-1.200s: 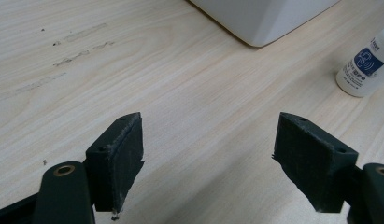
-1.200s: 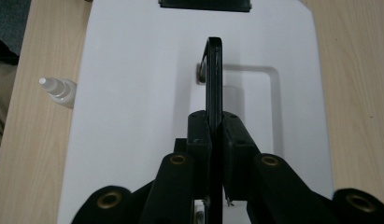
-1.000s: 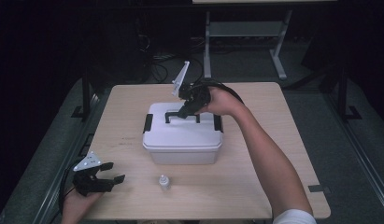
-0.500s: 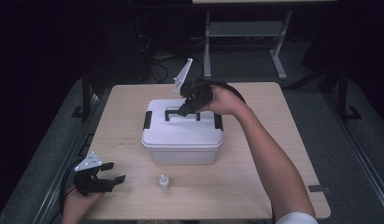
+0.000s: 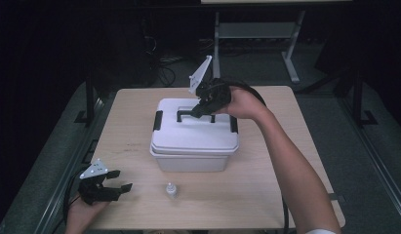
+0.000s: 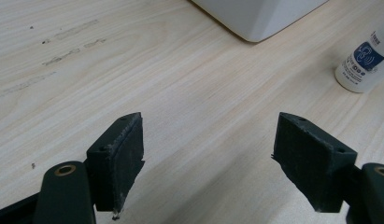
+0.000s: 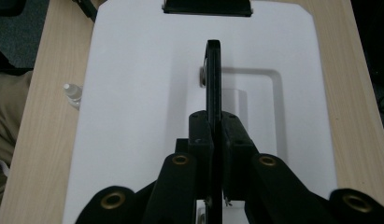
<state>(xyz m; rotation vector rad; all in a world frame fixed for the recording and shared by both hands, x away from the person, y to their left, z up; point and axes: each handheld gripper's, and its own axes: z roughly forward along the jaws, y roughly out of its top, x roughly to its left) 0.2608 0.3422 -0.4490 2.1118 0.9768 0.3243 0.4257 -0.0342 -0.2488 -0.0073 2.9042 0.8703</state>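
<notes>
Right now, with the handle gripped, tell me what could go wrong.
The right gripper pinches only the thin black handle of the white box. If it pulls up, the pads might slip off the narrow bar. The box's side latches look shut, so the whole box may lift instead of the lid. The open left gripper is not steadying it, and the small bottle nearby could be knocked over.

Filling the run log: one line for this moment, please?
right tongs: shut on box handle | left tongs: open above table | bottle: upright, untouched
</notes>
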